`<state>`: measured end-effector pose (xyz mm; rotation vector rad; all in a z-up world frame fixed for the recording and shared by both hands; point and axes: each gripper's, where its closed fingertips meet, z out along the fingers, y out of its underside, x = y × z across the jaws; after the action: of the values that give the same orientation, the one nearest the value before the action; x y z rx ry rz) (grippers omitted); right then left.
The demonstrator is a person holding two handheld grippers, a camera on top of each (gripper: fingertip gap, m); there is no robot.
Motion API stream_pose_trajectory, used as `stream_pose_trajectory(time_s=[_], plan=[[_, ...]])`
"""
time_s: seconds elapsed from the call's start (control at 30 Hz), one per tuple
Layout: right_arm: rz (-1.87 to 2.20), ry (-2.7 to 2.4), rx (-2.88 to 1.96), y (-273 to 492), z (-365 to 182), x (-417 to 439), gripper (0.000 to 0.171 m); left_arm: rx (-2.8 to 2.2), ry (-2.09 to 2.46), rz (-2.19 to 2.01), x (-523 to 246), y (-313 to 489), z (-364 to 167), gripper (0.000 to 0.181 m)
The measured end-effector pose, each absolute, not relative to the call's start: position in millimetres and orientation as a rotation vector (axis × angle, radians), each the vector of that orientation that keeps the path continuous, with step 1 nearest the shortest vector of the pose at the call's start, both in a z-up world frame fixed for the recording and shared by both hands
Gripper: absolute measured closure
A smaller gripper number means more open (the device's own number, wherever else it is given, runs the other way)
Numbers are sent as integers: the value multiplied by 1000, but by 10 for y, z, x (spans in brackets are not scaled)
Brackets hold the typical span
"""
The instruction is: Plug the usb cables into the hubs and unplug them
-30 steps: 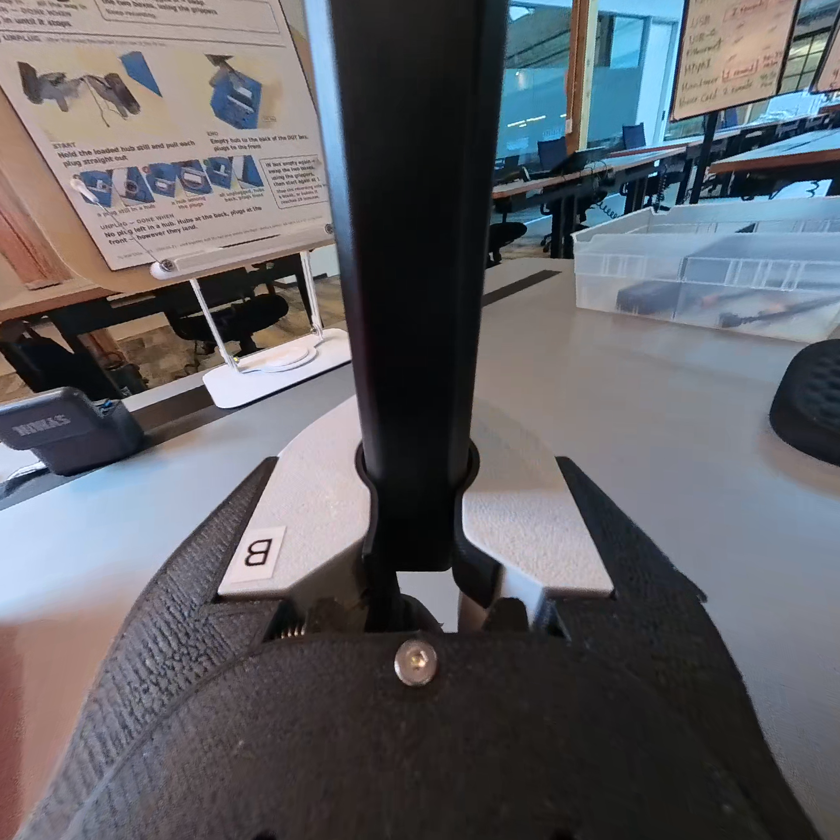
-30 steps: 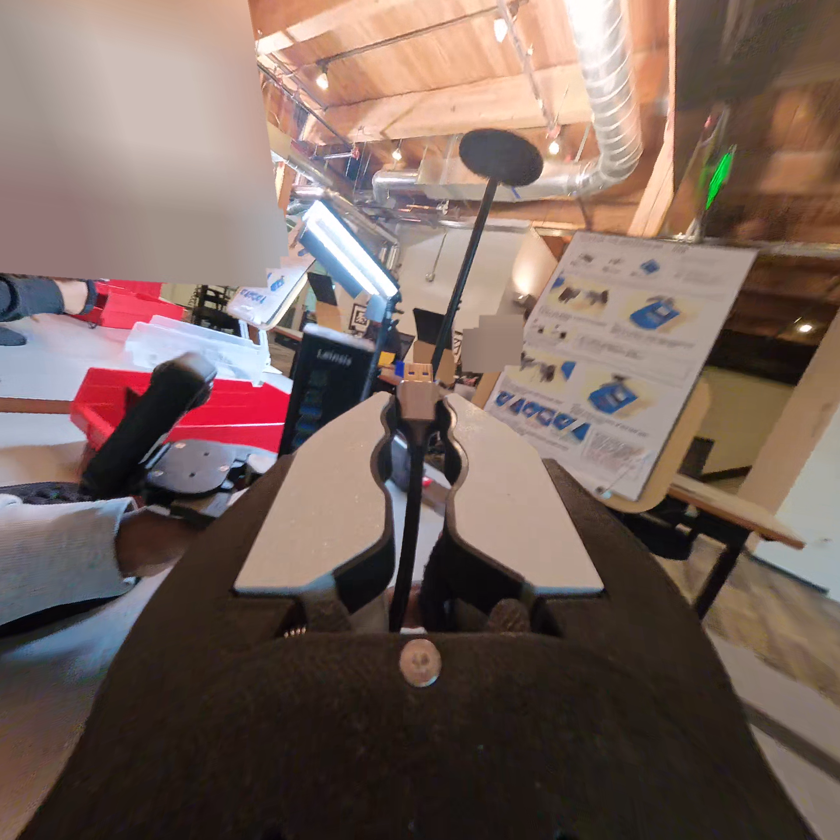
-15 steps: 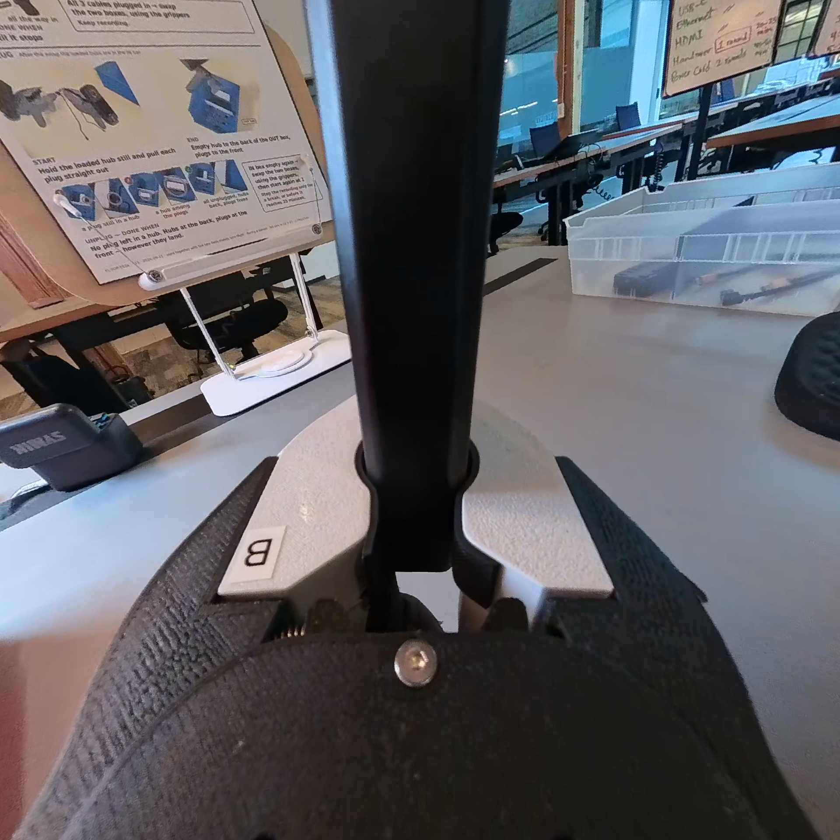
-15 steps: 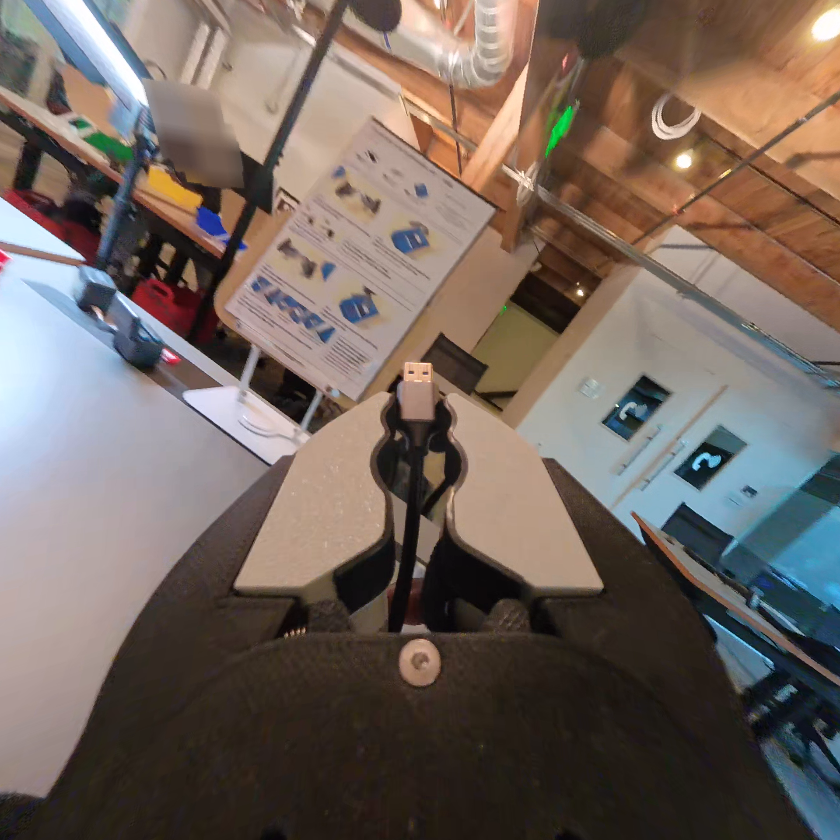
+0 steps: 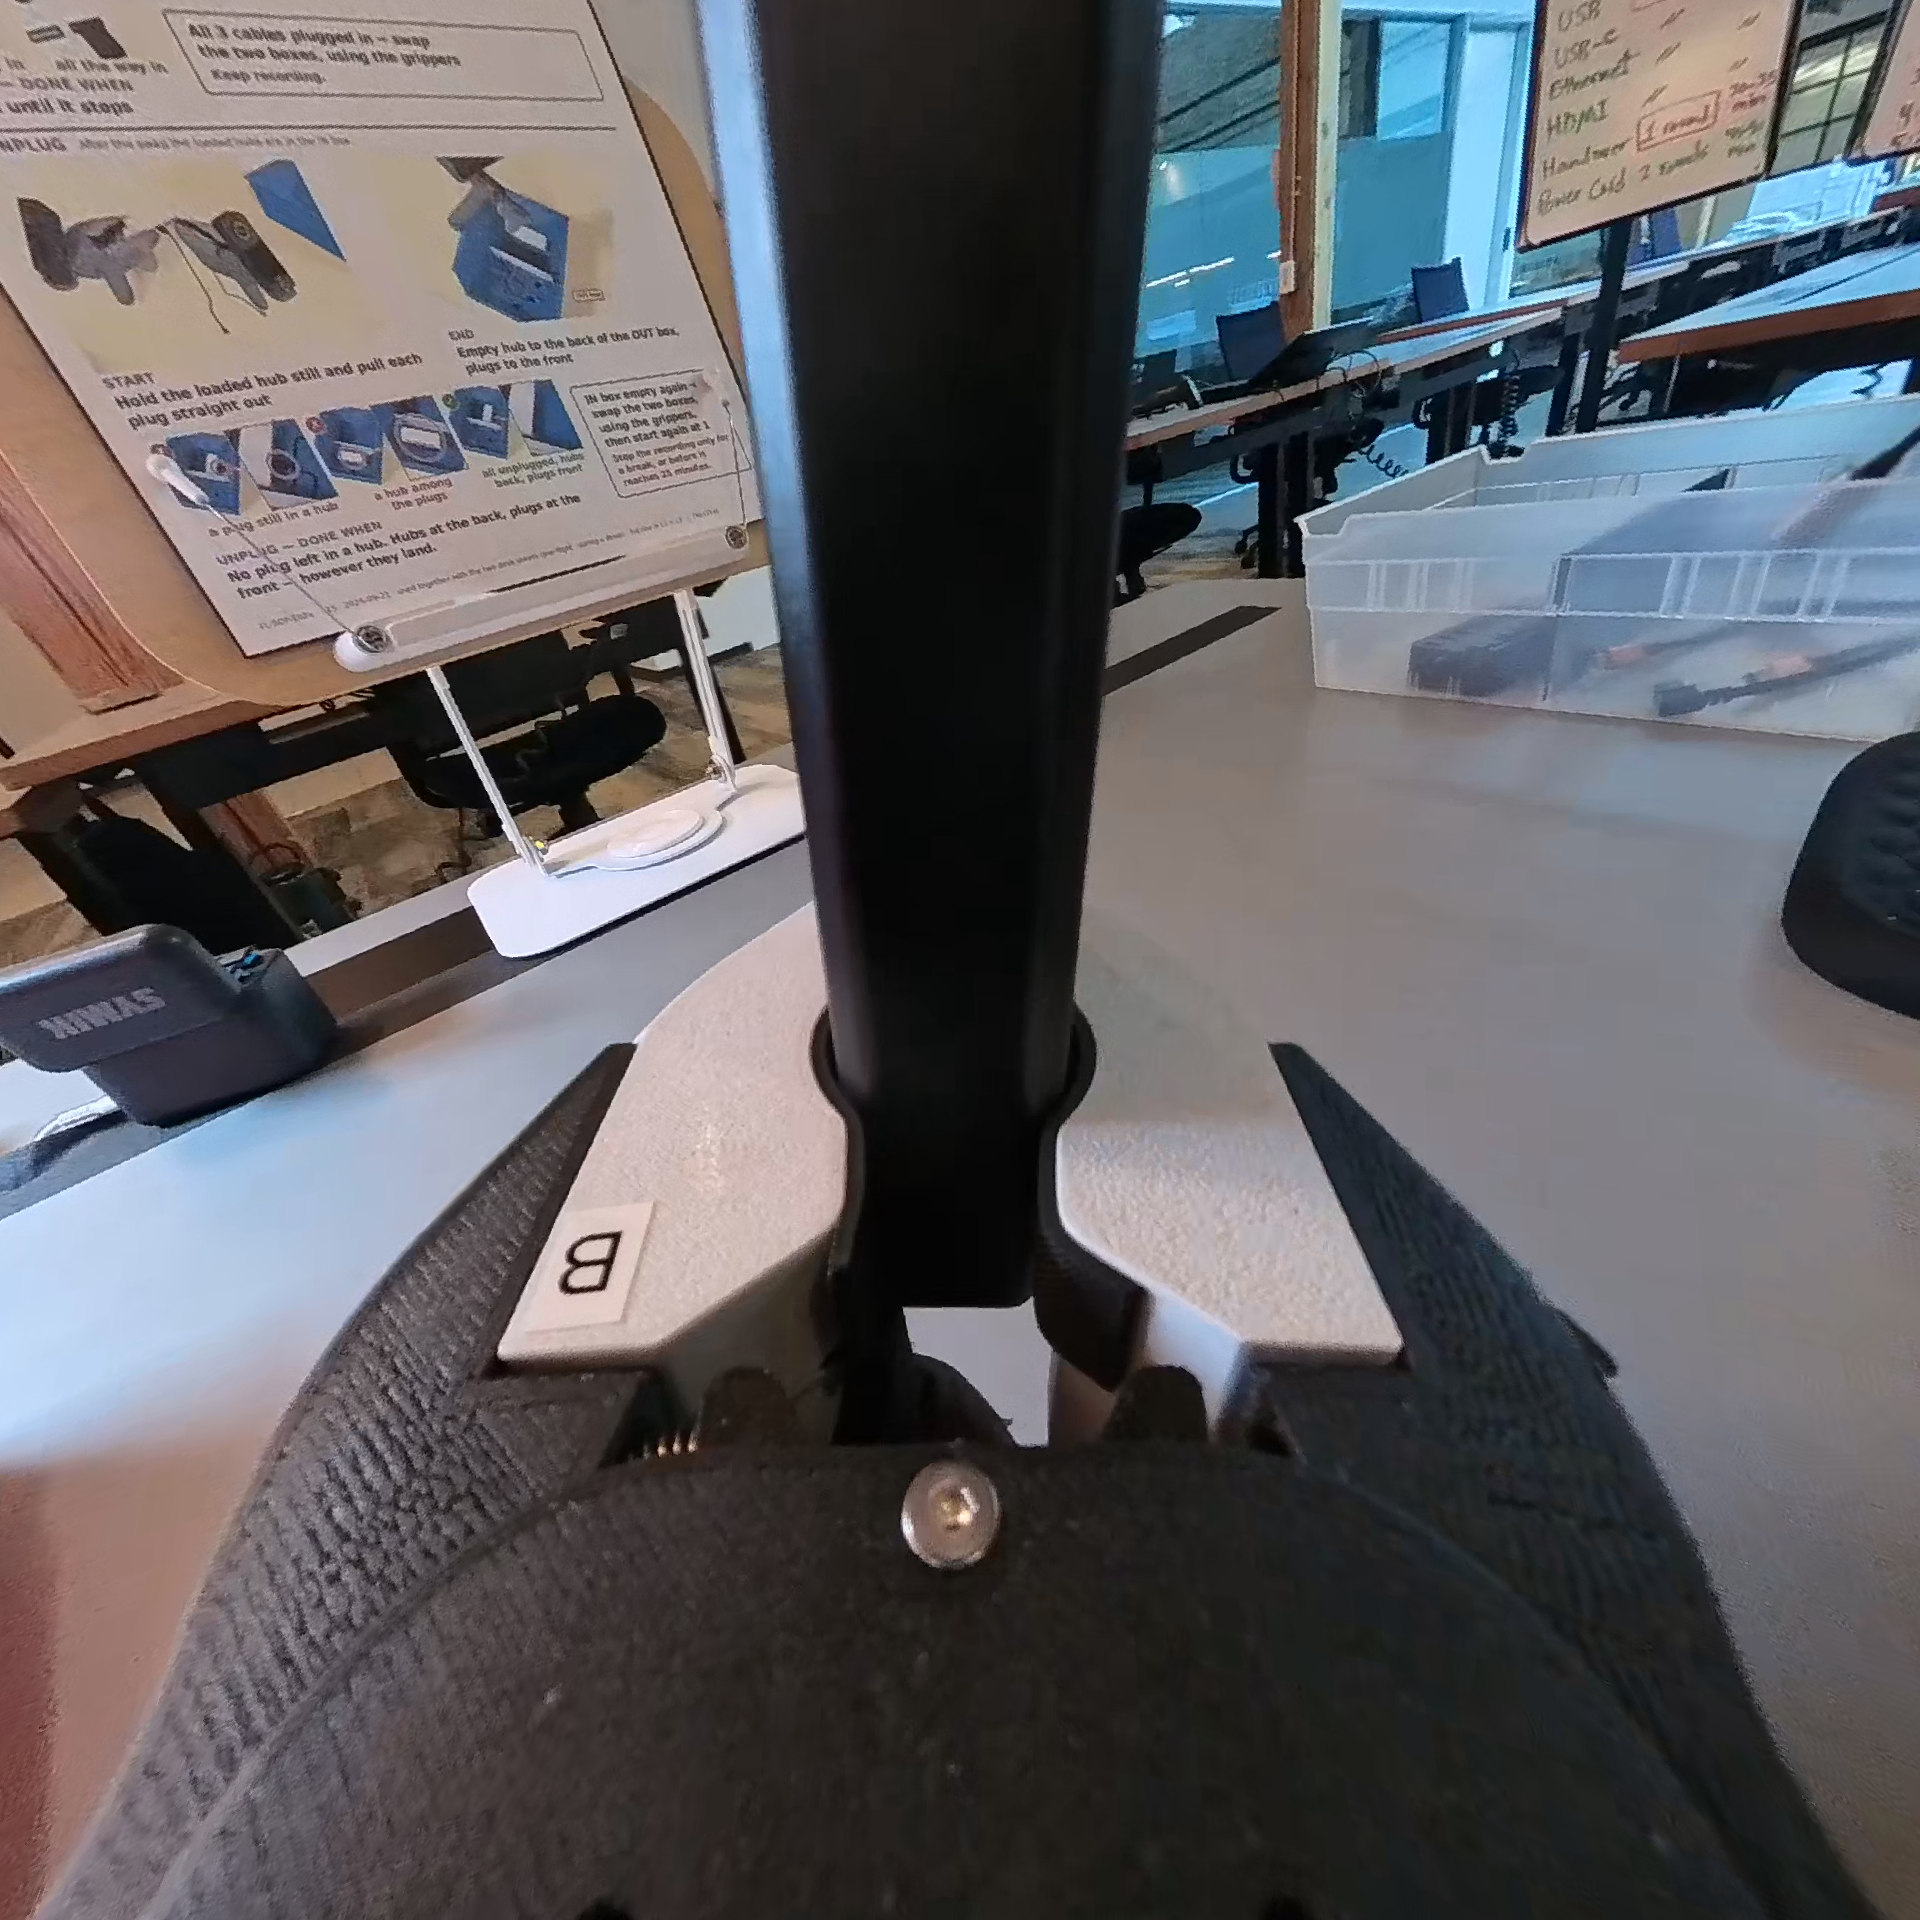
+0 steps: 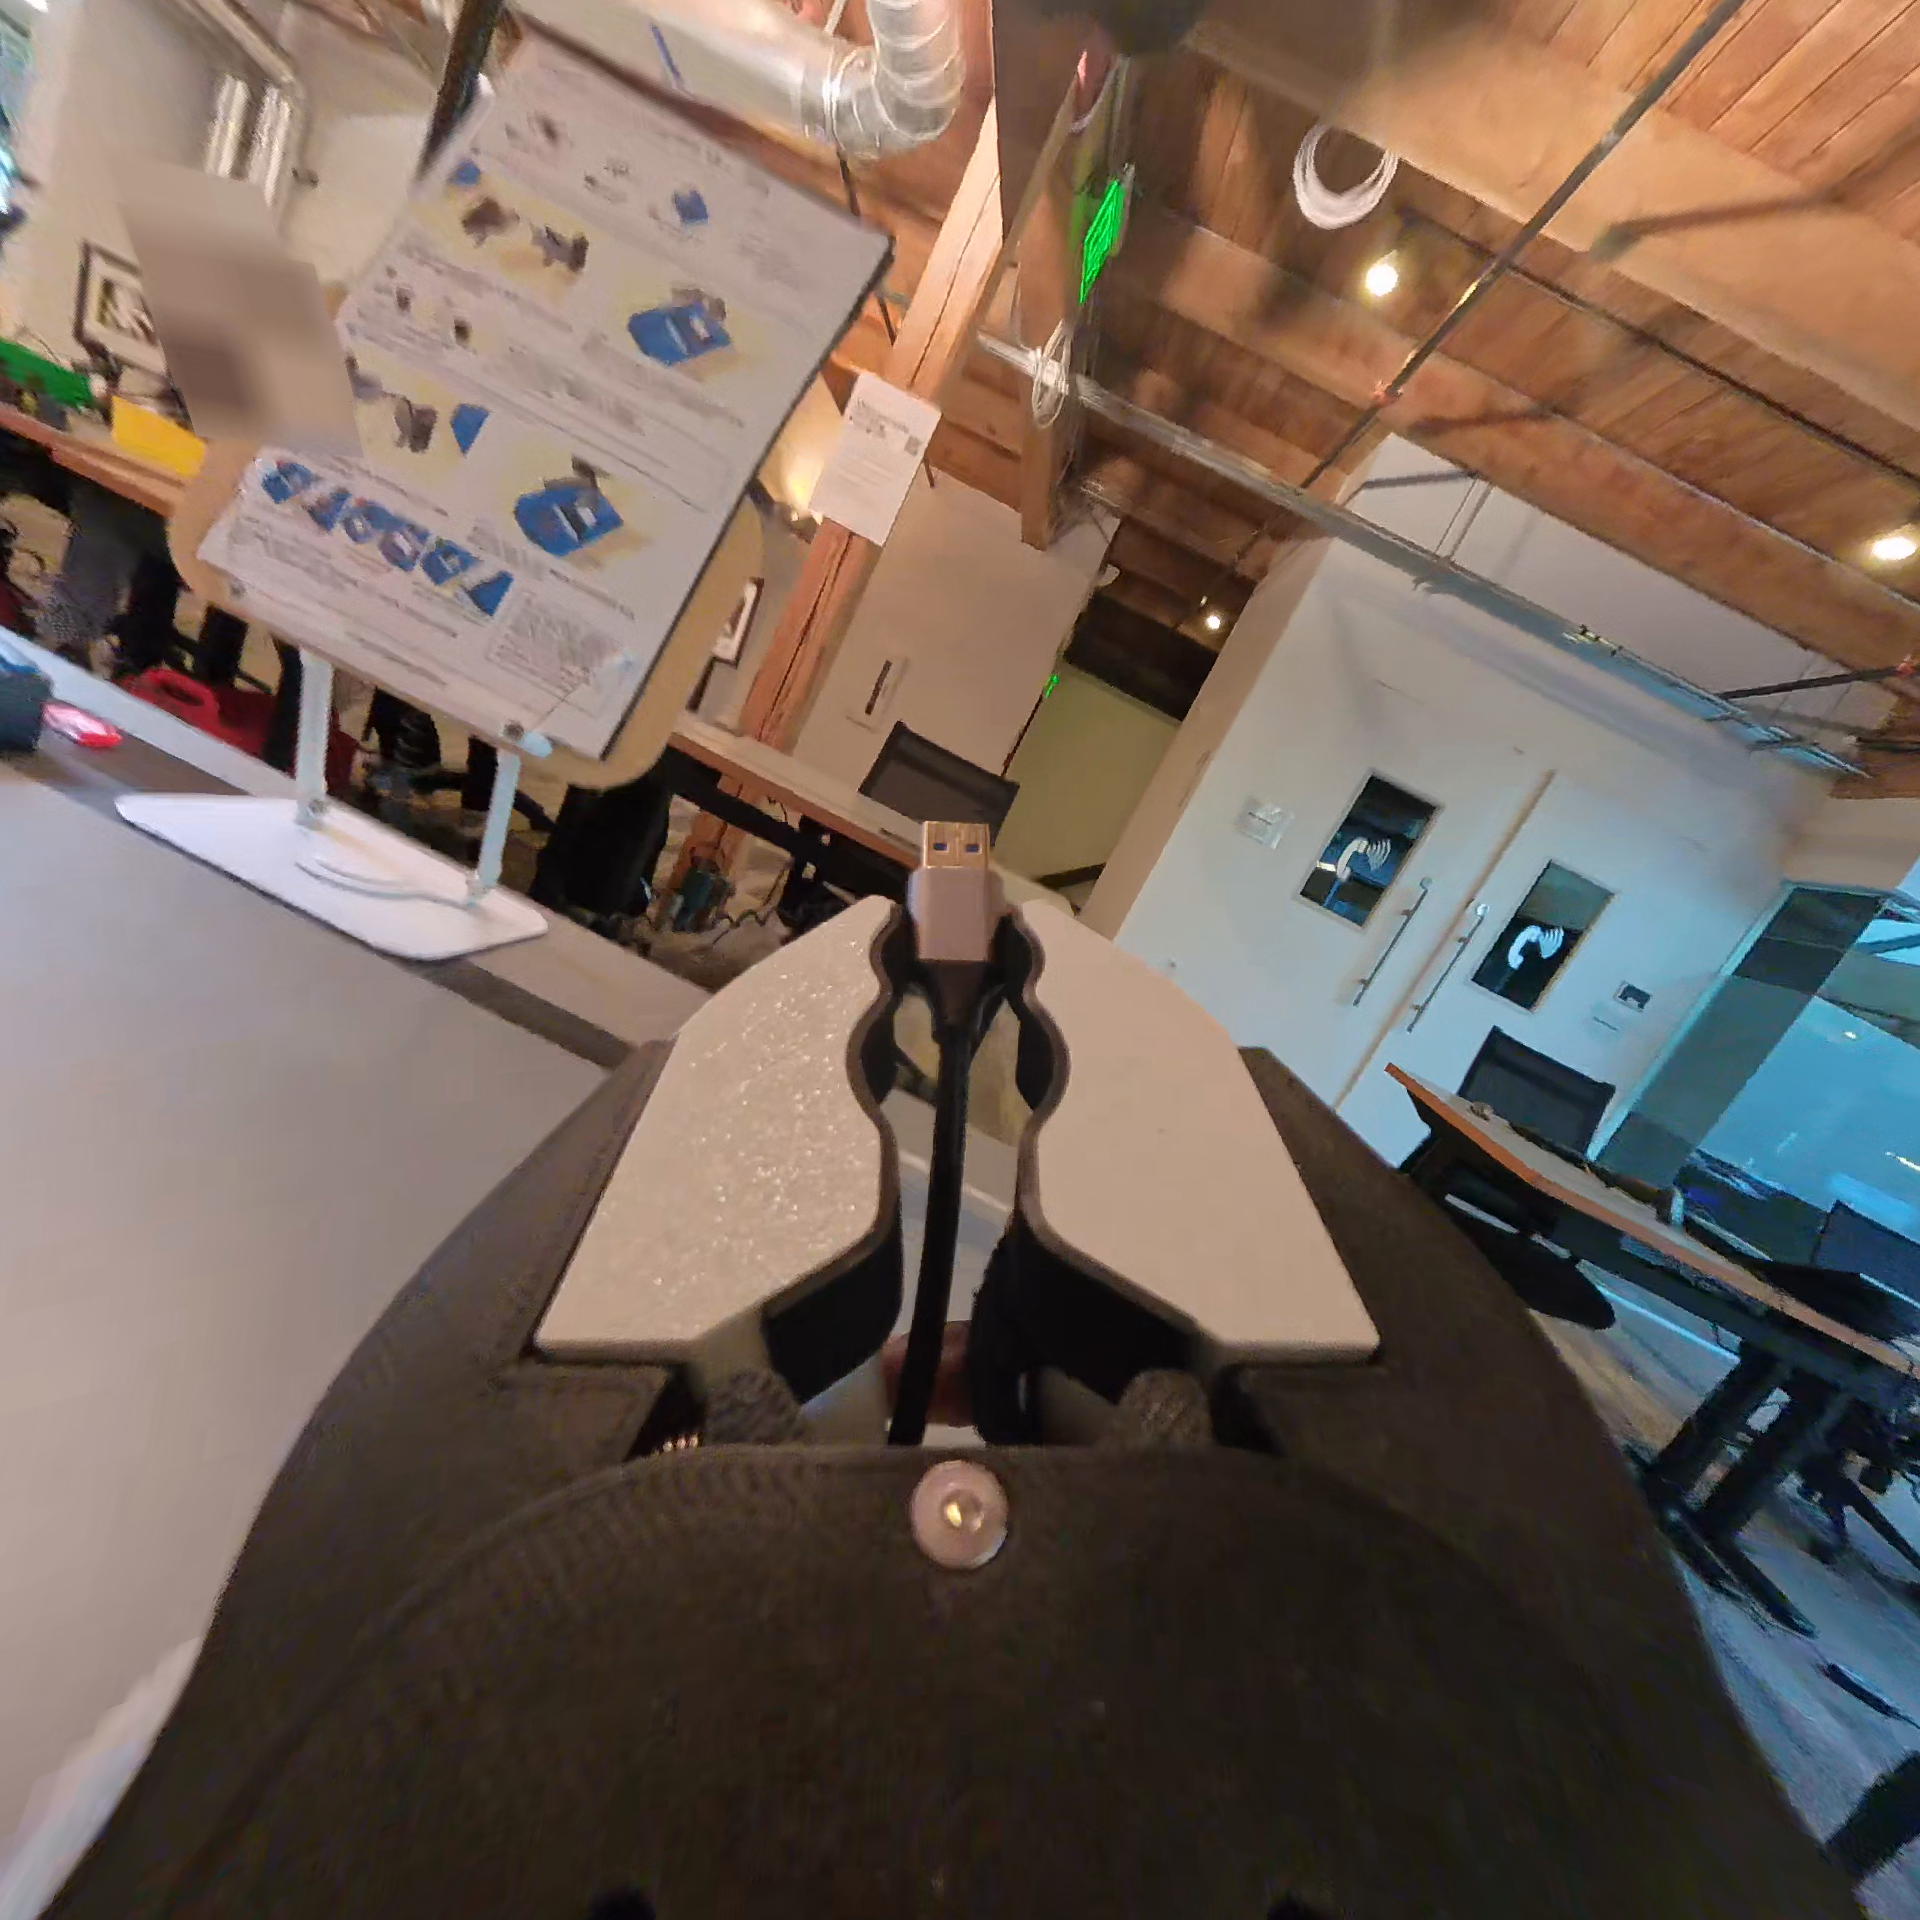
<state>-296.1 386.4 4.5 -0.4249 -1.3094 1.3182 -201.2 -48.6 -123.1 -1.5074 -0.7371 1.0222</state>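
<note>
My left gripper (image 5: 951, 1049) is shut on a long black USB hub (image 5: 945, 520), held upright above the grey table (image 5: 1403, 987); the hub fills the middle of the left wrist view and its top is out of frame. My right gripper (image 6: 954, 940) is shut on a silver USB plug (image 6: 951, 883) with a blue insert. The plug points forward past the fingertips, up and away from the table. Its black cable (image 6: 940, 1195) runs back between the fingers. The hub does not show in the right wrist view.
A second dark grey hub (image 5: 156, 1029) lies on the table at the left. An instruction board on a white stand (image 5: 364, 312) is at the back; it also shows in the right wrist view (image 6: 540, 416). A clear plastic bin (image 5: 1610, 623) with cables sits at the back right. A black textured object (image 5: 1860, 883) is at the right edge. Across from one pair of fingers to the other is roughly 45 cm.
My right gripper has swung right with the plug; the black hub and red bins have left its view. My left gripper keeps hold of the hub and has only shifted slightly.
</note>
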Motion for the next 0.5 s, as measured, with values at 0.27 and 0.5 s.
stream_pose_trajectory(time_s=[0.27,0.5], plan=[[1172,-1814,-599,3836,-920,-3171,153,-1498,-721,1022,-2003,-469,-1207,150],[1051,-2198,-660,3862,-1159,-3013,153,-1493,-718,1029,-2002,-469,-1196,150]])
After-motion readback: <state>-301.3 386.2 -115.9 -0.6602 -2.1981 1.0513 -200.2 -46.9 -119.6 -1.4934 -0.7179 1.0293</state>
